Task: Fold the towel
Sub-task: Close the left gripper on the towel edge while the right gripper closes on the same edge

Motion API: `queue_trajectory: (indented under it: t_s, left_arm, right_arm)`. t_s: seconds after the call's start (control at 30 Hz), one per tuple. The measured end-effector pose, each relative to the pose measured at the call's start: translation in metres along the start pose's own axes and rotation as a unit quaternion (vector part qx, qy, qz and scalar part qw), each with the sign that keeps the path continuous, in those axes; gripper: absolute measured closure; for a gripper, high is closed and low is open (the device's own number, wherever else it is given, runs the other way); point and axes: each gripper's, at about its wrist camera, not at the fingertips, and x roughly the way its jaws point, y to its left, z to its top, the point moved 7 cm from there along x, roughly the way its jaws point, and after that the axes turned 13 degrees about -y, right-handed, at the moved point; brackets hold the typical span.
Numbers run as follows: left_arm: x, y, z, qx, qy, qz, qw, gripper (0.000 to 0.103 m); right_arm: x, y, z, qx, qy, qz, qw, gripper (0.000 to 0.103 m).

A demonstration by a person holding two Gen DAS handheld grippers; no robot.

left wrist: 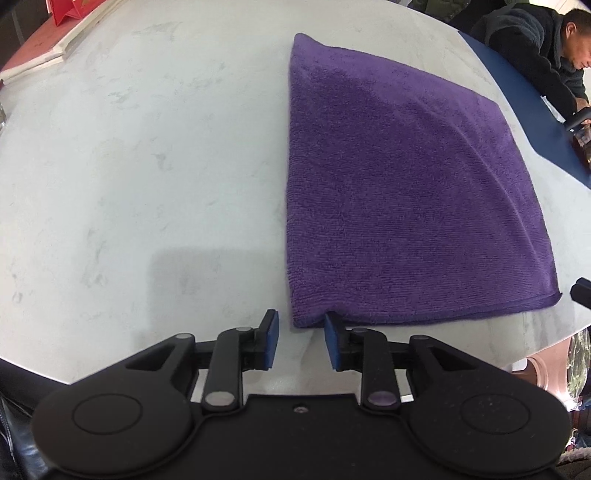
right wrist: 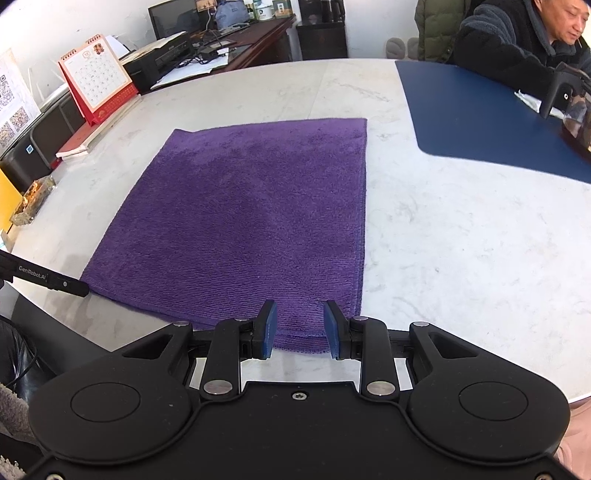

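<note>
A purple towel (left wrist: 399, 192) (right wrist: 243, 218) lies flat on the white marble table (left wrist: 129, 166) (right wrist: 461, 240); its near edge shows two layers. In the left wrist view my left gripper (left wrist: 301, 321) stands open at the towel's near left corner. The corner lies between the blue pads (left wrist: 271, 332), and the right pad touches its edge. In the right wrist view my right gripper (right wrist: 300, 314) is open too, low over the near edge close to the right corner, with cloth between the fingers. Part of the left gripper (right wrist: 48, 278) shows at the towel's left corner.
A blue mat (right wrist: 480, 122) (left wrist: 535, 110) lies at the far right, where a seated person (right wrist: 517, 33) in a dark jacket handles another black device (right wrist: 557, 92). A red desk calendar (right wrist: 96, 77) and books (right wrist: 74, 146) stand along the left edge. The table's front edge runs just below the grippers.
</note>
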Motion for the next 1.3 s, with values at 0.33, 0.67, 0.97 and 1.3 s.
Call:
queue_trajectory:
  t_s: [0.33,0.67,0.97,1.3]
  left_arm:
    - [0.005,-0.009,0.002,0.01,0.003,-0.011,0.9999,0.075]
    - [0.002,-0.002,-0.006,0.018,0.021,0.009,0.9996,0.076]
    - [0.007,-0.011,-0.003,0.032,0.011,0.009,0.9994,0.086]
    - [0.005,-0.017,0.003,0.038,-0.004,-0.003,0.9993,0.098]
  right_arm:
    - [0.001,0.003,0.001,0.003,-0.001,-0.006,1.0,0.073]
    - [-0.001,0.001,-0.001,0.012,-0.001,-0.013,1.0,0.072]
    - [-0.004,0.0,-0.007,0.02,-0.002,-0.013,1.0,0.072]
    - [-0.004,-0.008,-0.009,0.024,0.001,-0.019,1.0,0.072]
